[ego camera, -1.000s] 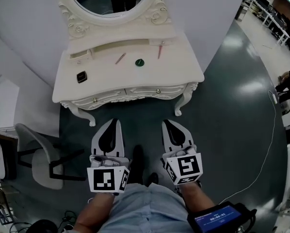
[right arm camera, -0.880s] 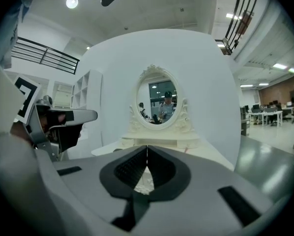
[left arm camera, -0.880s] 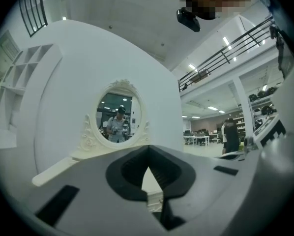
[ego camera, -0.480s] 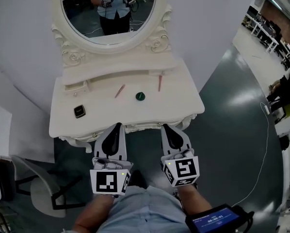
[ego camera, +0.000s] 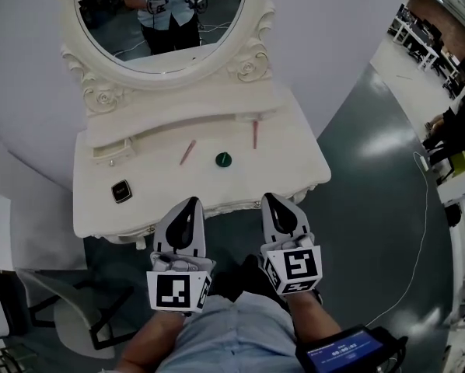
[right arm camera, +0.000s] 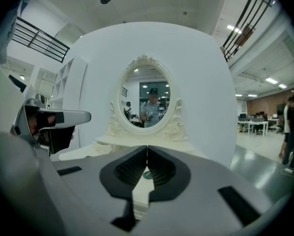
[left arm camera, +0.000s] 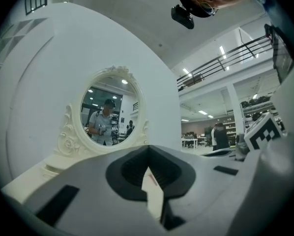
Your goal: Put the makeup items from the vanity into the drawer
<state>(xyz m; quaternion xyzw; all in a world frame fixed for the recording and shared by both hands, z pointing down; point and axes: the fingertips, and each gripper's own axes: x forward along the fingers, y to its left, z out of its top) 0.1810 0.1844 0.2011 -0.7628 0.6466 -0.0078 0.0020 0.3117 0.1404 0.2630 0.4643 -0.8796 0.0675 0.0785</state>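
Pressed together and empty: that is how we find both pairs of jaws. The left gripper (ego camera: 189, 203) and the right gripper (ego camera: 274, 199) each show their tips meeting in their own views, with nothing pinched between them. Both hover at the front edge of the vanity (ego camera: 295, 169), side by side and pointing toward the mirror (ego camera: 159, 22).

All four makeup items lie on the vanity top, beyond the tips. The pink pencil (ego camera: 187, 151) is almost straight ahead of the left gripper, and its long axis slants from near-left to far-right. The green pot (ego camera: 223, 159) sits just right of the pencil, between the lines of the two grippers, and it shows through the gap under the right gripper's tips. The red stick (ego camera: 254, 134) lies further back toward the rear shelf, running nearly front to back, and the right gripper is the nearer one to it. The black compact (ego camera: 121, 190) rests toward the front left corner, off to the left of the left gripper.

We cannot make out the drawer, which seems tucked under the front edge. We judge that it still needs opening, and that either pair of jaws must spread before taking anything.
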